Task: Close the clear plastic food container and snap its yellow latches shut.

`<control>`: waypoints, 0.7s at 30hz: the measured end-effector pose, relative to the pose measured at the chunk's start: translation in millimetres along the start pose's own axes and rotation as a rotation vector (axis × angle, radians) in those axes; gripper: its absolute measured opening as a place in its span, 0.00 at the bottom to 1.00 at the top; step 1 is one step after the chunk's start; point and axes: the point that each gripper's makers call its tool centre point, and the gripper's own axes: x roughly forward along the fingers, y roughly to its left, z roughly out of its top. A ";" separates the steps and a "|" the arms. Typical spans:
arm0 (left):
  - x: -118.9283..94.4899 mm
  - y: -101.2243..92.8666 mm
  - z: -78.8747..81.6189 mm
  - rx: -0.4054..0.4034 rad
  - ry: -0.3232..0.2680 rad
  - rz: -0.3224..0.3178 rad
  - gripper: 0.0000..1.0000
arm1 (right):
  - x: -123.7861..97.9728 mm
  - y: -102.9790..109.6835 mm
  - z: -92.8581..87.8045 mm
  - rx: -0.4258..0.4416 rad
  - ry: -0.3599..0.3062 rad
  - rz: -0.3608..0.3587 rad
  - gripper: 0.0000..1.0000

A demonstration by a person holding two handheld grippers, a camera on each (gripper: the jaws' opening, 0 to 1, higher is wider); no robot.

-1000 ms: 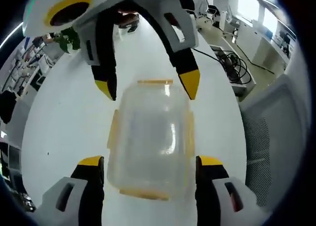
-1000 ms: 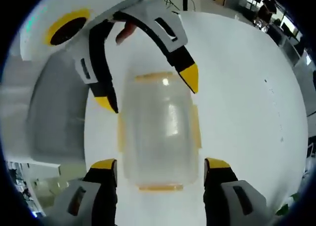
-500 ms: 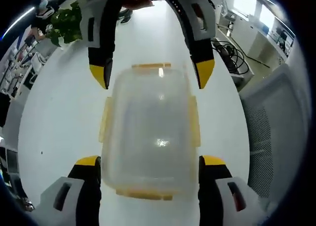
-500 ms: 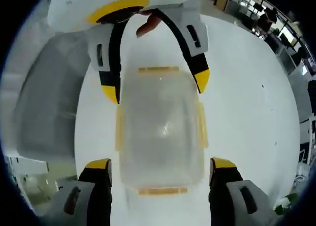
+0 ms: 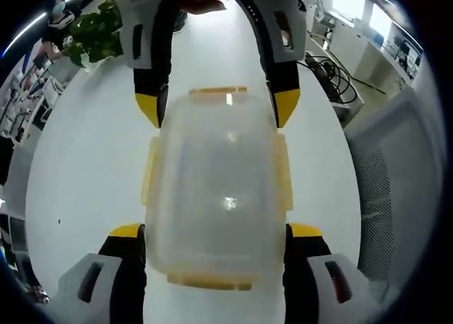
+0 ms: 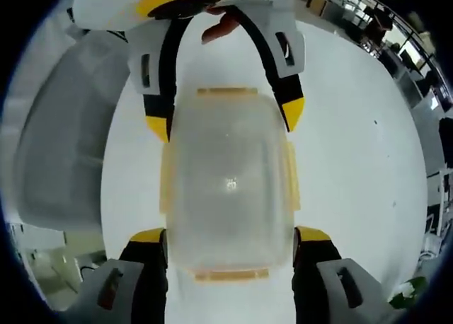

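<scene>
Both grippers have come in closer since a moment ago, and now the clear box [image 5: 216,189] sits on the white table [image 5: 85,175] right between them, lid on top. The left gripper [image 5: 214,233] and the right gripper [image 6: 230,238] are both spread wide, one at each end, pinching nothing. I think they should press the yellow latches [image 6: 289,175] down slowly, holding the box steady.

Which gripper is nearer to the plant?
Right. In the left gripper view, the right gripper straddles the container's far end, close to the plant; the left gripper straddles its near end.
</scene>
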 end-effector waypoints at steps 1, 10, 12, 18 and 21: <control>-0.3 -1.0 -0.7 0.001 0.001 -0.002 0.80 | 0.6 1.4 0.7 0.002 -0.001 0.000 0.72; -5.9 -9.7 -10.8 0.005 -0.014 -0.005 0.80 | 3.9 12.1 11.6 0.018 0.000 0.004 0.72; -7.9 -12.7 -15.1 0.005 -0.014 -0.005 0.80 | 4.8 15.2 16.4 0.018 -0.006 0.006 0.71; -14.7 -19.7 -29.9 0.004 0.003 -0.008 0.80 | 9.7 23.2 33.1 0.017 -0.013 0.013 0.71; -18.8 -22.0 -37.9 0.003 0.005 -0.010 0.80 | 12.0 25.7 41.0 0.018 -0.007 0.014 0.71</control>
